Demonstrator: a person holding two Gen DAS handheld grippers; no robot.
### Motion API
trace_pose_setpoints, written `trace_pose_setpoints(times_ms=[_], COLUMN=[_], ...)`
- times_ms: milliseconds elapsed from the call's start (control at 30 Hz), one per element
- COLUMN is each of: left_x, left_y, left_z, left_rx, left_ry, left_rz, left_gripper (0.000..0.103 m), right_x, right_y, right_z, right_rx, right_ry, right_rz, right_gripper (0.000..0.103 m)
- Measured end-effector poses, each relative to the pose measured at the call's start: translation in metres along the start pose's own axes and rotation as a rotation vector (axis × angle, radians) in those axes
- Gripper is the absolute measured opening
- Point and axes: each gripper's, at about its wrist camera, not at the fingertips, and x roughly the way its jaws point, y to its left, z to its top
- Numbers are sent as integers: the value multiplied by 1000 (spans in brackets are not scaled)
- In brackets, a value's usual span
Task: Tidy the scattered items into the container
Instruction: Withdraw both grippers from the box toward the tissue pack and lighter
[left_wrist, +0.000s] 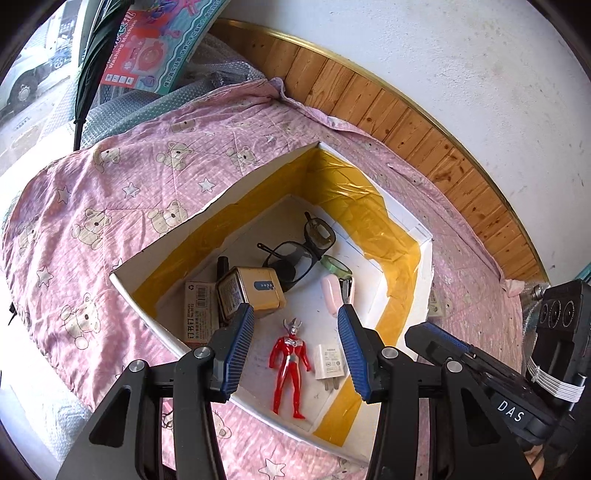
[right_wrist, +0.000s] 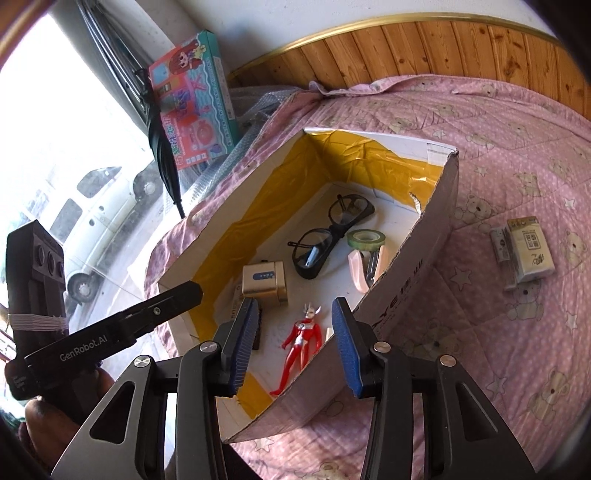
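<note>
A white cardboard box (left_wrist: 207, 210) lined with yellow tape sits on a pink bear-print quilt (right_wrist: 517, 147). Inside lie black glasses (left_wrist: 295, 254), a gold tin (left_wrist: 253, 291), a staples box (left_wrist: 197, 314), a pink stapler (left_wrist: 332, 295), a green tape roll (left_wrist: 336, 266), a red toy figure (left_wrist: 290, 365) and a white charger (left_wrist: 330, 363). My left gripper (left_wrist: 294, 308) hovers open over the box with nothing between its fingers. My right gripper (right_wrist: 294, 301) is also open and holds nothing, above the box's near corner. Outside the box, a white pack (right_wrist: 532, 251) and a small grey item (right_wrist: 500, 245) lie on the quilt.
A wooden panel (right_wrist: 443, 48) runs behind the bed. A colourful toy carton (right_wrist: 195, 96) and a folded black umbrella (right_wrist: 162, 147) stand at the far left by a window. Bubble wrap lies beside the quilt's far edge.
</note>
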Motion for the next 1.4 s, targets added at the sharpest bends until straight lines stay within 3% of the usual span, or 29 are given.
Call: trace_pose_setpoints(times_ms=[267, 633, 1067, 1400], left_x=[-16, -9, 25, 73], left_y=[-51, -130, -185, -209], left_z=[-18, -52, -69, -66], left_rx=[129, 293, 358, 376], left_ry=[-16, 22, 89, 152], left_rz=[-13, -73, -97, -108], left_gripper=[50, 50, 50, 52], right_x=[-33, -70, -84, -78], right_y=[-17, -81, -136, -178], right_z=[-20, -46, -47, -25], right_rx=[36, 143, 200, 205], right_ry=[-34, -65, -78, -82], right_rz=[4, -41, -72, -147], right_gripper=[44, 44, 44, 44])
